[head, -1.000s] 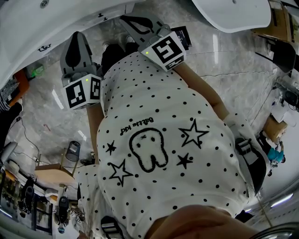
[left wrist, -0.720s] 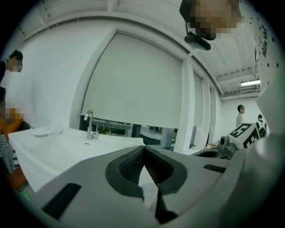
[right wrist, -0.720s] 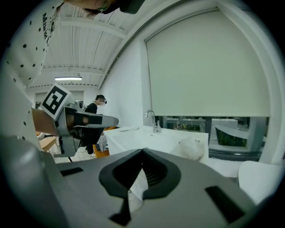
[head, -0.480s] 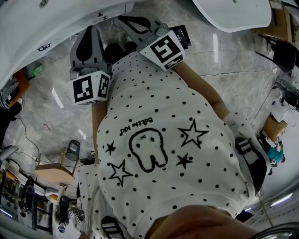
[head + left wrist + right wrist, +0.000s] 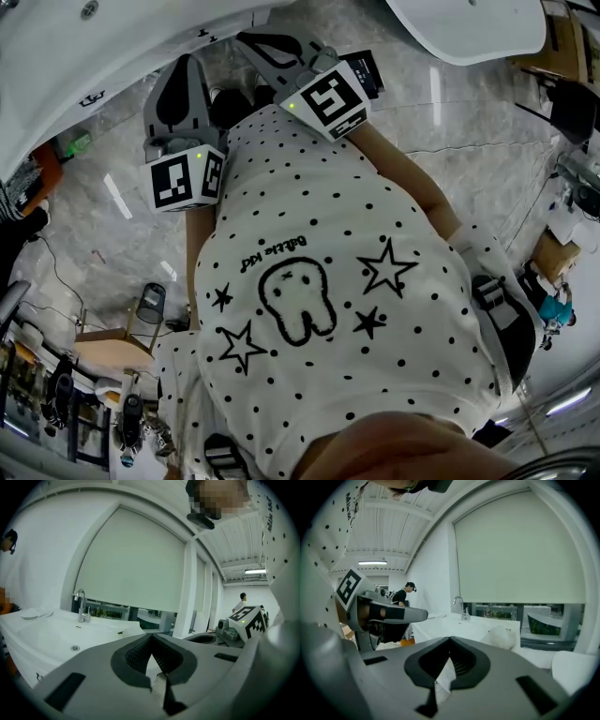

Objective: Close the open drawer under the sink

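Looking for the drawer first: we can't find it in any view, so we can't tell whether it stands open or pushed in. Head view is mostly our dotted shirt (image 5: 319,281), w/ only a white strip of the sink unit (image 5: 103,56) along the top-left edge, its front cut off there. Both gripper views aim approx level, over the counter top, so anything under the counter drops below frame.

Left gripper (image 5: 151,638): jaws fully together, tips meeting, nothing btwn them. Right gripper (image 5: 450,641): same, tips touching, empty. Both are held up in front of our chest, side by side, clear of the unit.

Relation that matters: the basin (image 5: 56,637) w/ its faucet (image 5: 81,605) sits ahead and to the left in the left gripper view, big and close. In the right gripper view it's ahead but smaller, w/ the left gripper showing at that view's left. So we judge the left hand nearer. The drawer must lie below the basin, i.e. lower than where both sets of tips point now. Its front prob runs along the counter's long edge, but that's a guess, not seen.

Hard to read: small dark marks (image 5: 89,95) on the white front in head view, handles or logos, can't say
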Motion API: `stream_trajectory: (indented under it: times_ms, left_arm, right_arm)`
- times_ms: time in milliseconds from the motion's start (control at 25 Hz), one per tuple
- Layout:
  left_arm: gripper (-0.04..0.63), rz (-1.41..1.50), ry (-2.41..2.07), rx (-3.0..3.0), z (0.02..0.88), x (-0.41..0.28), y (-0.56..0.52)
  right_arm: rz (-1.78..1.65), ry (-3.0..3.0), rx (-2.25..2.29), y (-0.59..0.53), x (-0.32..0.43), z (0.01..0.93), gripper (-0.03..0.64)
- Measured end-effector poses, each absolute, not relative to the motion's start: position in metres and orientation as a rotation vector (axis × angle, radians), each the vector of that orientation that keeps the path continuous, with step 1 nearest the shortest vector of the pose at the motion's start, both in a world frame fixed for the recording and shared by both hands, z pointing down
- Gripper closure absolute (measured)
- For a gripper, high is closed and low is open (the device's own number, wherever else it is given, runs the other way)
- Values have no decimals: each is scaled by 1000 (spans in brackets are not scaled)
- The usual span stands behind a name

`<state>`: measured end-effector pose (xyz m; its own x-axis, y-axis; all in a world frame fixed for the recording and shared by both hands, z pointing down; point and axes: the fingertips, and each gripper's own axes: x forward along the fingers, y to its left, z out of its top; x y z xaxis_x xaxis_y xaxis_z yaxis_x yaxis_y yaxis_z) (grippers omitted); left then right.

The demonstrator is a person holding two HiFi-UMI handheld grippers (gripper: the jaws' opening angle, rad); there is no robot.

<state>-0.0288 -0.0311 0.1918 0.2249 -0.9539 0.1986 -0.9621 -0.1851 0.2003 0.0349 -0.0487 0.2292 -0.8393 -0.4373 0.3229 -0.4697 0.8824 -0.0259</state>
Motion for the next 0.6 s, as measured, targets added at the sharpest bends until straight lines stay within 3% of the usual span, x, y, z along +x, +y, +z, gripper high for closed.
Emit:
stream_trajectory:
  times_ms: [600]
  left_arm:
    - [591, 25, -1795, 2226, 190, -28, -33]
  right_arm:
    - [121, -2744, 647, -46, 33, 228, 603]
